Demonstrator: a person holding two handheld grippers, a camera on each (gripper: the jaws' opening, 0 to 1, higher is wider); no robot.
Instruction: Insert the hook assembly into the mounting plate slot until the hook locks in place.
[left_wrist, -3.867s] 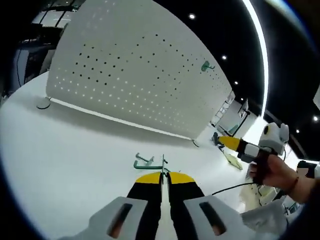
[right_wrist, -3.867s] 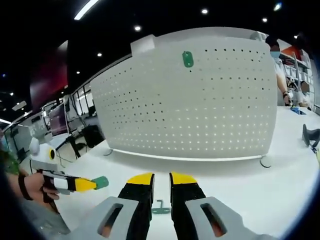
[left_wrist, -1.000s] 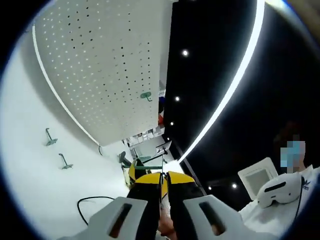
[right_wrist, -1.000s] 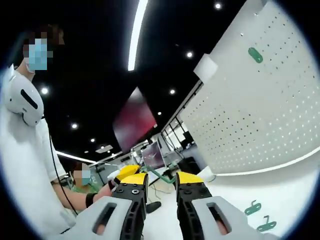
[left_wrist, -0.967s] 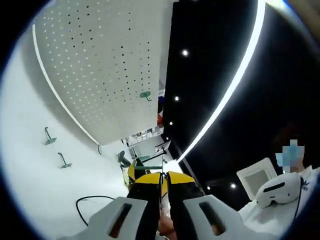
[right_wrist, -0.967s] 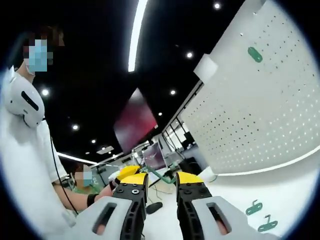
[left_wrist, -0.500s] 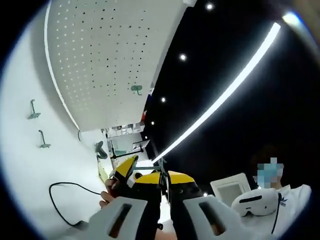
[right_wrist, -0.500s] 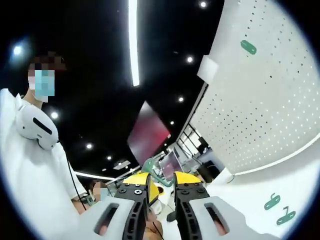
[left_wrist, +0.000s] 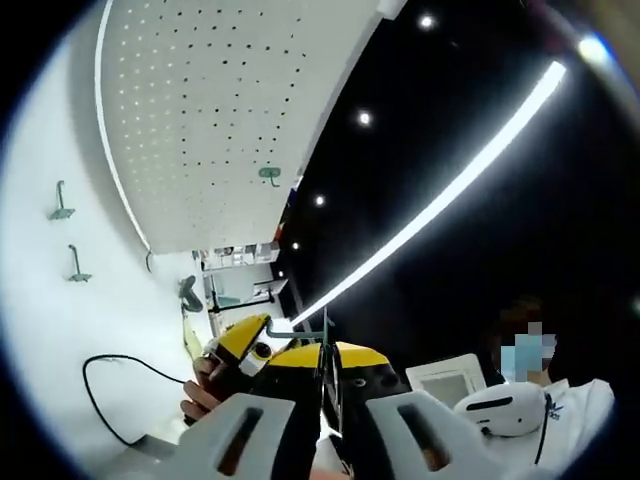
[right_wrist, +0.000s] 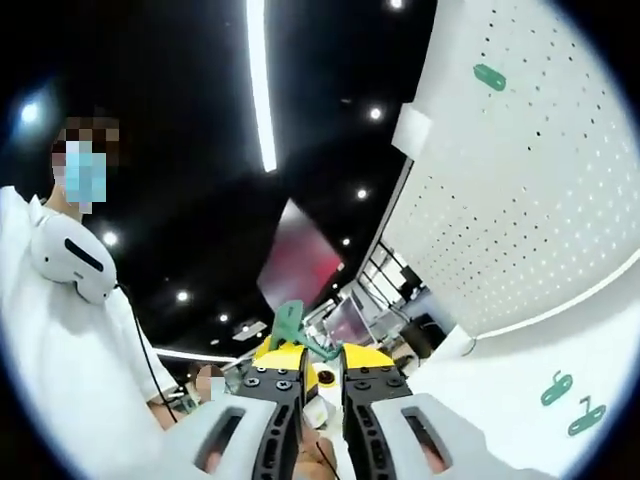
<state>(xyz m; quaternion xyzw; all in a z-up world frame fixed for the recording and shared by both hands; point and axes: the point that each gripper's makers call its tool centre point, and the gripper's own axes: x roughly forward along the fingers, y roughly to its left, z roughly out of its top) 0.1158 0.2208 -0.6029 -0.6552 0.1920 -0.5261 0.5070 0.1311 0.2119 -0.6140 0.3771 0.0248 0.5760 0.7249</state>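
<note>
The white pegboard mounting plate (left_wrist: 200, 110) stands on the table, with one green hook (left_wrist: 270, 176) mounted on it; the same board (right_wrist: 530, 190) and mounted green piece (right_wrist: 490, 77) appear in the right gripper view. My left gripper (left_wrist: 325, 352) is shut on a thin green hook (left_wrist: 300, 335), held up in the air away from the board. My right gripper (right_wrist: 322, 353) meets it there, jaws a narrow gap apart, with the hook's green end (right_wrist: 289, 320) at their tips. Whether they clamp it is unclear. Two spare green hooks (left_wrist: 62, 200) lie on the table.
A black cable (left_wrist: 105, 375) loops over the white table (left_wrist: 40, 300) near the front. A person in a white shirt (right_wrist: 50, 370) with a white headset (left_wrist: 505, 410) stands close behind both grippers. The spare hooks (right_wrist: 570, 400) lie near the board's foot.
Both views have tilted upward from the table since the first frames. Over the last second the two grippers came together, and the right jaws narrowed around the green hook's end.
</note>
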